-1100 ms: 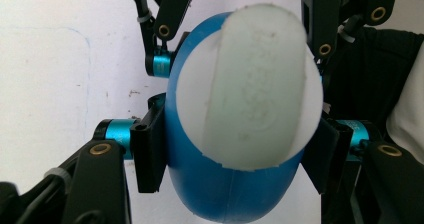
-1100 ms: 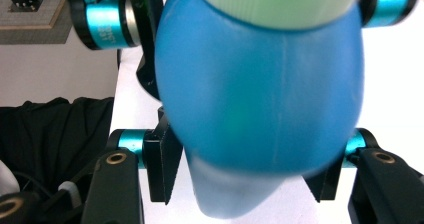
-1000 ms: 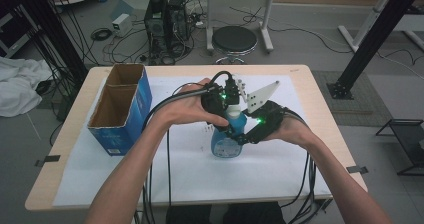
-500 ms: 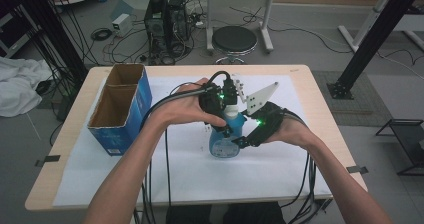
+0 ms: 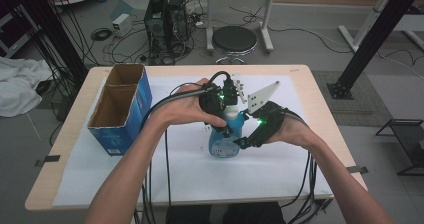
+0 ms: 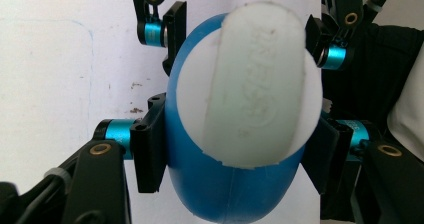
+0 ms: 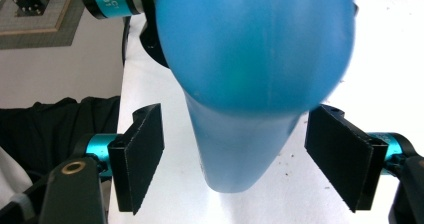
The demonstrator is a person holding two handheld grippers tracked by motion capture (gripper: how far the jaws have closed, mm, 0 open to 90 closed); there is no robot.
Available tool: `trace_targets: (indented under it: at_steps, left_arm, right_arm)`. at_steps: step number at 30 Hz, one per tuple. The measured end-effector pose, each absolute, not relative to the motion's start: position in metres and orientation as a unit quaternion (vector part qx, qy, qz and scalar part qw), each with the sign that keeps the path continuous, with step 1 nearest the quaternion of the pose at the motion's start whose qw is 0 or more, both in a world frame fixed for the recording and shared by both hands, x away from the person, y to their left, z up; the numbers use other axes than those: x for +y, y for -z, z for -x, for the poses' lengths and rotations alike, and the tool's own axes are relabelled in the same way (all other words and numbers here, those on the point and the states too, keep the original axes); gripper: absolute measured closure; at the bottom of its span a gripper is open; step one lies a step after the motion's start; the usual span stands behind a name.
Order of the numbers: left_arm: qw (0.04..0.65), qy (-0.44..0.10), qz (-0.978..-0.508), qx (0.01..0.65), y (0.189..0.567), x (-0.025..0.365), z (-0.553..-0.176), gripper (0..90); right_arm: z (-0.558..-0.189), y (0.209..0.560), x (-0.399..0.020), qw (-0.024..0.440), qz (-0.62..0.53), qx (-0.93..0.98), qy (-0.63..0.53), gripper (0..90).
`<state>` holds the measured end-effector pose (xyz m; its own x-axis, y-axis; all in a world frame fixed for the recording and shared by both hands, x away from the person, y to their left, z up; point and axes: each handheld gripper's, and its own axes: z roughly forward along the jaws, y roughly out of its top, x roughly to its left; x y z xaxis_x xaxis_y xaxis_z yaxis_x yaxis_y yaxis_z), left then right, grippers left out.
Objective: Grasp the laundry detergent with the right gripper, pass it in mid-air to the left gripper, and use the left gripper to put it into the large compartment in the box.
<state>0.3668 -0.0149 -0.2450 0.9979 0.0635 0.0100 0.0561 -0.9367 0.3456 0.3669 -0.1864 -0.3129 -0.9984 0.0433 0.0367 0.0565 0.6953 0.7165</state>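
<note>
I am counting one blue bottle [image 5: 223,143] standing near the middle of the table [image 5: 320,109], with one white cap [image 6: 255,84] on it. I am holding two grippers, the left gripper [image 5: 226,130] and the right gripper [image 5: 241,143]. One blue cardboard box [image 5: 120,111] is sitting toward the table's left edge, showing two open compartments. One round stool [image 5: 234,39] is standing beyond the far edge.

Open blue carton [image 5: 120,109], black stool [image 5: 234,39]
</note>
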Motion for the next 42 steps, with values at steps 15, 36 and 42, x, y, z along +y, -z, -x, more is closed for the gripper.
trace_targets:
  at_steps: [15,36,42]
  left_arm:
    - [0.183,-0.015,-0.979,0.088,0.225,0.000,-0.370,37.6]
    - [0.157,-0.069,-0.947,0.271,0.112,0.079,-0.396,37.6]
    - [0.160,-0.085,-0.930,0.320,0.088,0.116,-0.403,37.7]
  right_arm:
    - [-0.368,0.310,-0.206,-0.009,0.107,-0.923,0.370,11.7]
    - [-0.376,0.304,-0.251,-0.051,0.231,-0.922,0.307,11.7]
    - [-0.382,0.304,-0.257,-0.063,0.217,-0.931,0.286,11.7]
